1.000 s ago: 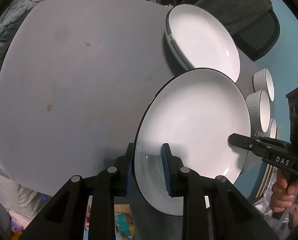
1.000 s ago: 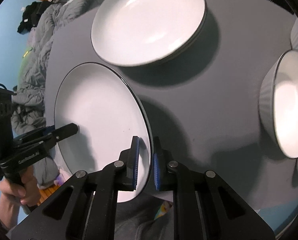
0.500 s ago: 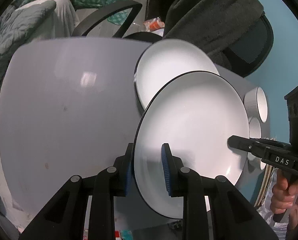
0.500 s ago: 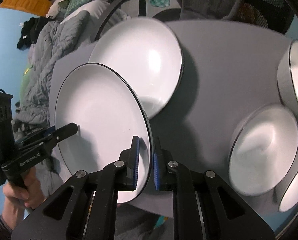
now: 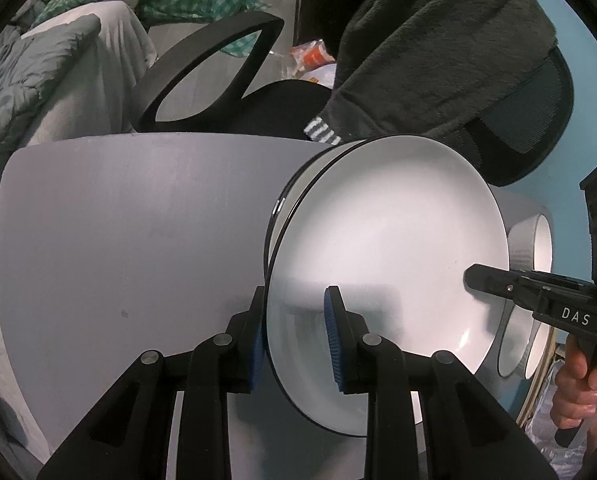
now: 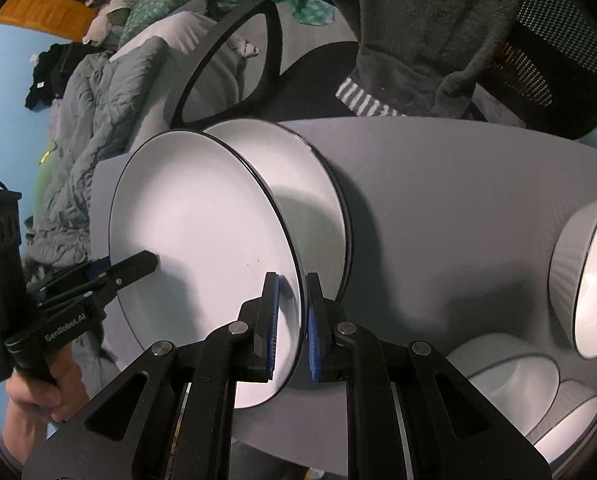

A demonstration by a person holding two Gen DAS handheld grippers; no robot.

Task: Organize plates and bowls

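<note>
A large white plate with a black rim is held level between both grippers, one on each side of its rim. My left gripper is shut on its near edge; my right gripper is shut on the opposite edge, where the plate also shows. The plate hovers just above a stack of matching white plates at the far edge of the grey table; the stack's rim peeks out beneath it.
Several white ribbed bowls stand on the table's right side, one showing in the left wrist view. A black office chair with a dark fleece garment stands behind the table. Bedding lies to the left.
Both grippers have carried the plate away from me across the table. It has gone from beside the plate stack to almost directly over it, and the view has dropped lower.
</note>
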